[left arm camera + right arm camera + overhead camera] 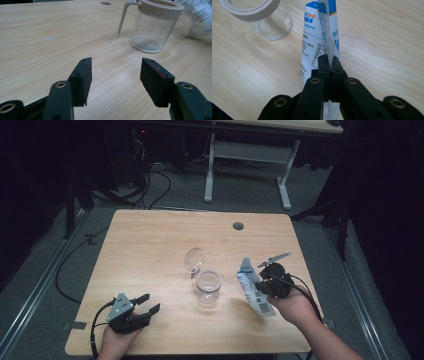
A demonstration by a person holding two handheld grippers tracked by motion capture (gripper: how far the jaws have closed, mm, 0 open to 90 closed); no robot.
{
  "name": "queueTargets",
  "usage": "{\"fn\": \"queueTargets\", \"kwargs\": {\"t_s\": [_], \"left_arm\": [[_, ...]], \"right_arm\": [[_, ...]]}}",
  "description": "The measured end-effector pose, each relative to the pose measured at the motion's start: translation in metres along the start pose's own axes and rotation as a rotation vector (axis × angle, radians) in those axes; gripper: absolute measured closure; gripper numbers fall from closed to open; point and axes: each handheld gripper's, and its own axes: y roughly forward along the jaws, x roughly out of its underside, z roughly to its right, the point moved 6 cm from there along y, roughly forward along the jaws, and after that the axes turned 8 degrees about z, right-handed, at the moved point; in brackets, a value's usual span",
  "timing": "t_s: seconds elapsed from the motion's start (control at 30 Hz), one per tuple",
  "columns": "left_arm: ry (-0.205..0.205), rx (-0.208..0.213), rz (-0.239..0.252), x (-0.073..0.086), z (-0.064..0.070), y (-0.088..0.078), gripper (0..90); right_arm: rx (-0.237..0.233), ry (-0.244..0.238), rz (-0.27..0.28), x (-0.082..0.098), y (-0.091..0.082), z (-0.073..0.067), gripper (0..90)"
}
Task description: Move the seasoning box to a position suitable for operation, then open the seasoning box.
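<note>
Resting at the near left of the wooden table (150, 245), the left gripper (150, 304) is held with its jaws spread wide and nothing between them. At the table's middle a clear jar (208, 286) stands upright, its hinged lid (194, 258) swung open. Just right of it, a blue-and-white packet (252, 287) is pinched by the right gripper (329, 60), jaws clamped tight.

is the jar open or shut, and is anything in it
Open and empty. The jar stands upright on the table with its hinged lid flipped up behind the rim; in the left gripper view its clear bottom shows bare.
</note>
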Motion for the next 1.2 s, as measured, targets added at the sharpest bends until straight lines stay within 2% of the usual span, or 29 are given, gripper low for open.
{"fn": "queueTargets", "kwargs": {"t_s": [0.23, 0.47, 0.73, 0.93, 1.13, 1.2], "left_arm": [[0.002, 0.002, -0.001, 0.000, 0.001, 0.000, 43.1], [0.006, 0.007, -0.001, 0.000, 0.002, -0.001, 43.1], [0.007, 0.013, -0.008, 0.000, 0.004, 0.000, 43.1], [0.014, 0.018, -0.012, 0.000, 0.007, 0.001, 43.0], [0.014, 0.033, -0.011, -0.003, 0.012, 0.006, 42.9], [0.013, 0.040, -0.011, -0.003, 0.015, 0.009, 43.0]], "right_arm": [[-0.014, -0.016, -0.058, -0.001, 0.000, -0.003, 90.0], [-0.024, -0.008, -0.086, -0.004, -0.003, -0.002, 90.0], [-0.031, -0.028, -0.141, -0.009, -0.006, -0.003, 90.0], [-0.034, -0.042, -0.163, -0.008, -0.006, -0.004, 90.0], [-0.027, -0.044, -0.170, -0.009, -0.007, -0.003, 90.0], [-0.026, -0.032, -0.173, -0.010, -0.007, -0.003, 90.0]]}}
